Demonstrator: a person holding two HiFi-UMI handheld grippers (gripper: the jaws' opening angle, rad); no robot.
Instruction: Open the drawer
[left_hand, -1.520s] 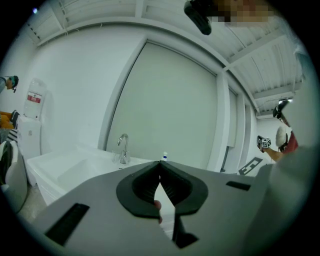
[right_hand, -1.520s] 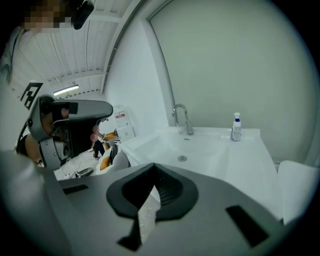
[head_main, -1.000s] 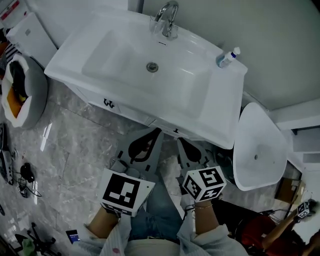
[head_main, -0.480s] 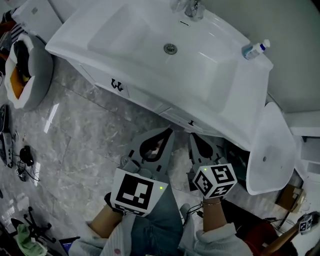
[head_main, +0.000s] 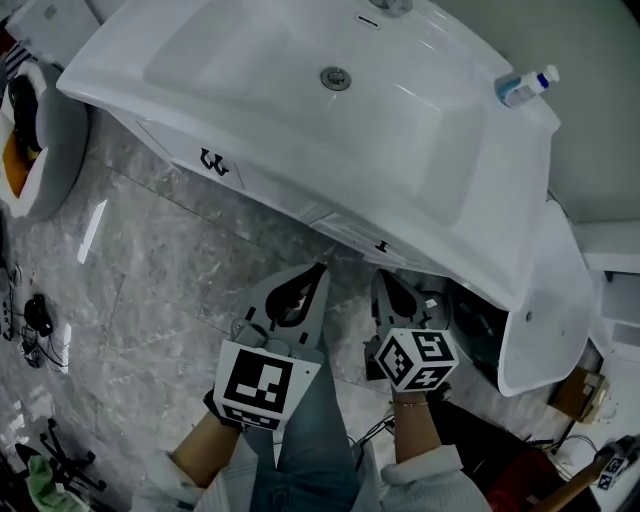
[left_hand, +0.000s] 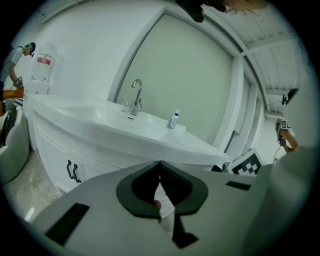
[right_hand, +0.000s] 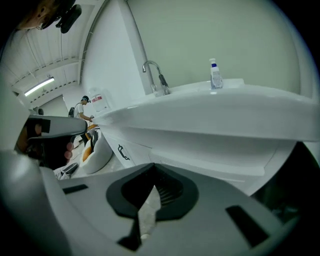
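Note:
The white vanity's drawer front runs under the basin rim, closed, with a small black handle on it. My left gripper is shut and empty, its tip just short of the drawer front, left of the handle. To its right, my right gripper is also shut and empty, just below the handle and not touching it. In the left gripper view the left gripper has its jaws meeting below the basin edge. The right gripper points at the panel under the basin.
Two black door handles sit on the cabinet further left. A soap bottle stands on the sink top. A white oval fixture stands at the right, a grey and white bin at the left, and cables lie on the marble floor.
Both grippers have sunk in front of the vanity, from basin height to drawer level. Their jaws have stayed shut and empty.

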